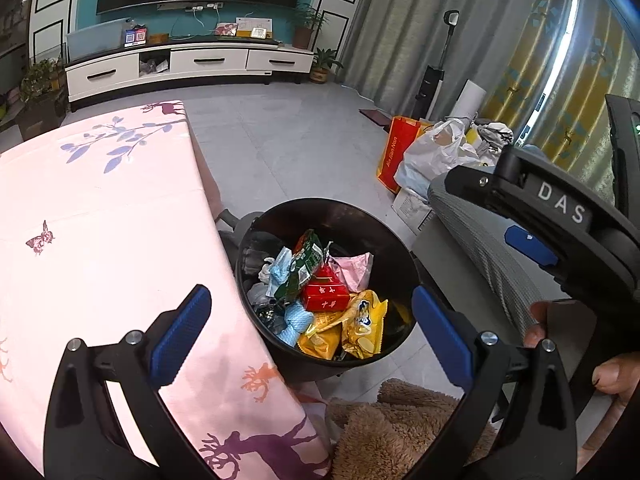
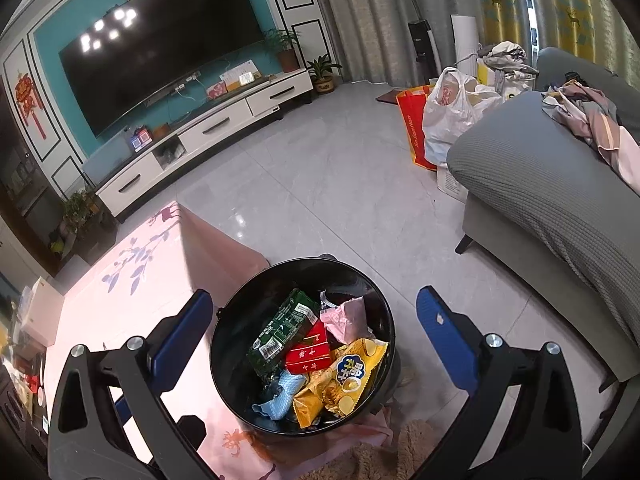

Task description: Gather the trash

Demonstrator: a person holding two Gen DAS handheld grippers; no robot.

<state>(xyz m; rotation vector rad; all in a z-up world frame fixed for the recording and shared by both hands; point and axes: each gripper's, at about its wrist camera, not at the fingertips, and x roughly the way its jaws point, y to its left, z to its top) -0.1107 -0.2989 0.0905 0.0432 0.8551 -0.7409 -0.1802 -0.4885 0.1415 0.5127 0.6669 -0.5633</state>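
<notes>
Room: living room, grey tile floor (image 2: 320, 184), TV (image 2: 160, 40) on teal wall, white TV cabinet (image 1: 188, 66) far ahead of both grippers
Table: pink printed cloth (image 1: 100, 220) under and ahead of left gripper's left finger
Left gripper (image 1: 312, 332): jaws wide apart, nothing between them, hanging above bin rim
Bin: black round trash bin (image 1: 280, 216) on floor, touching table edge, just ahead of and between left gripper's fingers
Trash in bin: green carton (image 2: 280, 332), red box (image 1: 324, 294), pink wrapper (image 2: 344, 318), blue cloth (image 1: 296, 322), yellow snack bags (image 1: 360, 324), piled together
Right gripper (image 2: 314, 336): jaws wide apart, empty, directly over bin; also seen right of left gripper, held by a hand (image 1: 612, 372)
Sofa: grey sofa (image 2: 540, 184) right of right gripper, clothes (image 2: 592, 116) on it
Bags: white plastic bag (image 2: 452, 108) and red bag (image 2: 412, 128) far ahead-right, beside sofa end
Fuzzy brown fabric (image 1: 392, 432): below bin, near right finger base
</notes>
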